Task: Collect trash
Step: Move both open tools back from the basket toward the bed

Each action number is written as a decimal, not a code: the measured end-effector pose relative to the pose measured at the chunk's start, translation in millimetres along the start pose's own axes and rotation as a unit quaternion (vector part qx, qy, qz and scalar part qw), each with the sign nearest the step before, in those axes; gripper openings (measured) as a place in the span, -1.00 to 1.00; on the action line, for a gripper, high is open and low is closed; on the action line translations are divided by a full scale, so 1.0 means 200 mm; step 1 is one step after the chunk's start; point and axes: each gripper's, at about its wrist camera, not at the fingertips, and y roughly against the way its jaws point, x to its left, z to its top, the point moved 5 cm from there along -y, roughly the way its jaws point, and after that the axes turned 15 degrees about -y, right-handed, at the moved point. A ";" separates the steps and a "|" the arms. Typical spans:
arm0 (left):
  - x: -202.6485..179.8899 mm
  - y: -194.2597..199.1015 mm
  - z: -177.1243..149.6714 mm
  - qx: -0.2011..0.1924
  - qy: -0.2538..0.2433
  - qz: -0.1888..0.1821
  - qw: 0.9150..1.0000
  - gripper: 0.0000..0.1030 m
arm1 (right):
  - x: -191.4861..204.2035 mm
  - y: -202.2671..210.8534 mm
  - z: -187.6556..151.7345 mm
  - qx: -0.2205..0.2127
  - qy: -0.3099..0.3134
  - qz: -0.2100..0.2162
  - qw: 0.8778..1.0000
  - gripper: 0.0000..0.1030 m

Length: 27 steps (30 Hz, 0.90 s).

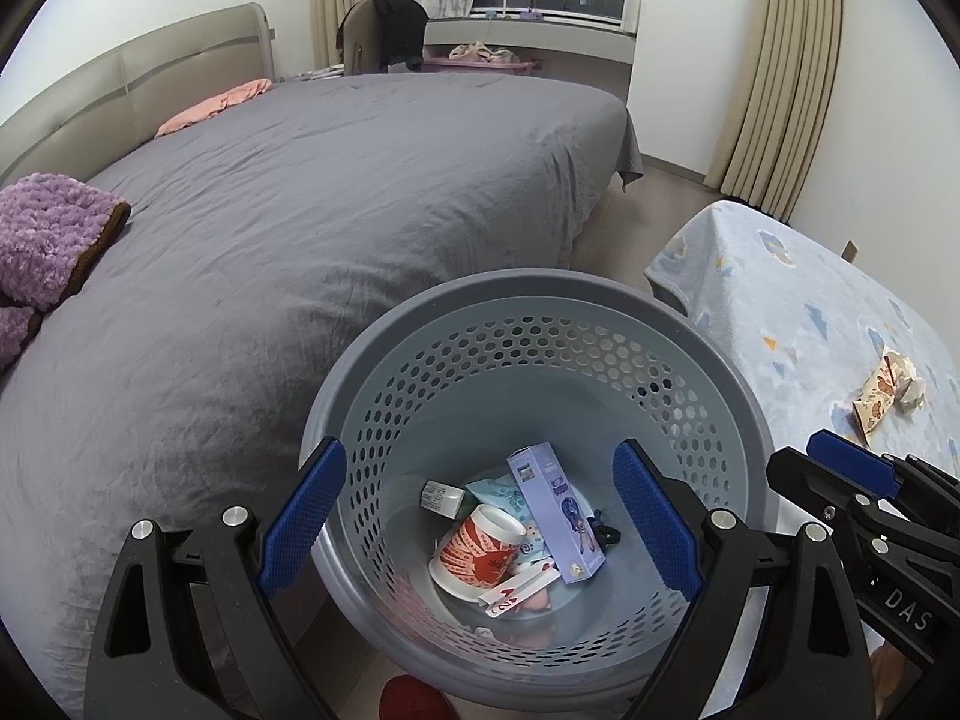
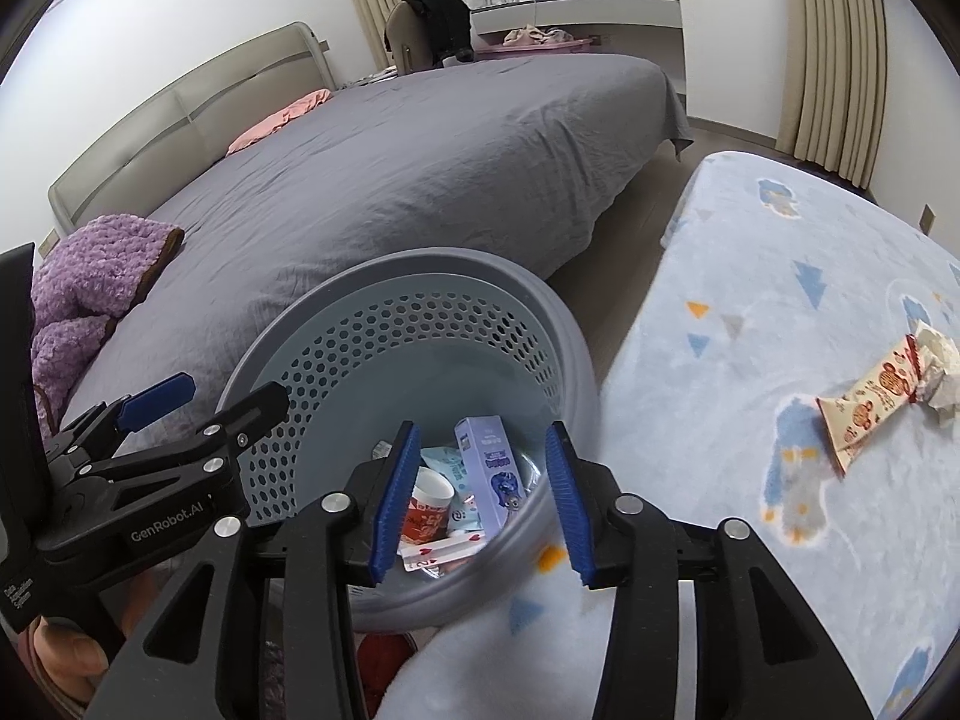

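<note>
1. The left gripper (image 1: 480, 522) hangs over the mouth of a grey perforated basket (image 1: 744, 396), its jaws spread wide and holding nothing.
2. The right gripper (image 2: 483, 501) is just beside it, above the basket's near rim, jaws likewise apart and empty; in the left wrist view it shows at the right edge (image 1: 852, 468).
3. In the right wrist view the left gripper (image 2: 198, 399) sits at the left over the basket rim (image 2: 570, 360), with a thumb visible below its handle.
4. The basket stands on the floor between a bed with a grey cover (image 1: 336, 192) and a bench draped in a light blue patterned cloth (image 2: 780, 252).
5. Trash already lies at the basket's bottom: a red-and-white paper cup (image 1: 480, 552) on its side, a tall lilac carton (image 1: 555, 510) leaning across it, a pale blue packet (image 1: 498, 492), a small white box (image 1: 441, 498) and a playing card with red hearts (image 1: 519, 591).
6. On the bench, well apart from the basket, lies a snack wrapper (image 2: 864, 414) with a crumpled white tissue (image 2: 939, 372) touching its far end.
7. A purple fluffy blanket (image 1: 48, 234) and a pink pillow (image 1: 216, 105) rest on the bed.
</note>
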 end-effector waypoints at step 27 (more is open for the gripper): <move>-0.54 0.14 0.14 -0.045 -0.062 -0.068 0.995 0.87 | -0.60 0.45 -0.09 -0.057 -0.079 -0.078 0.992 0.12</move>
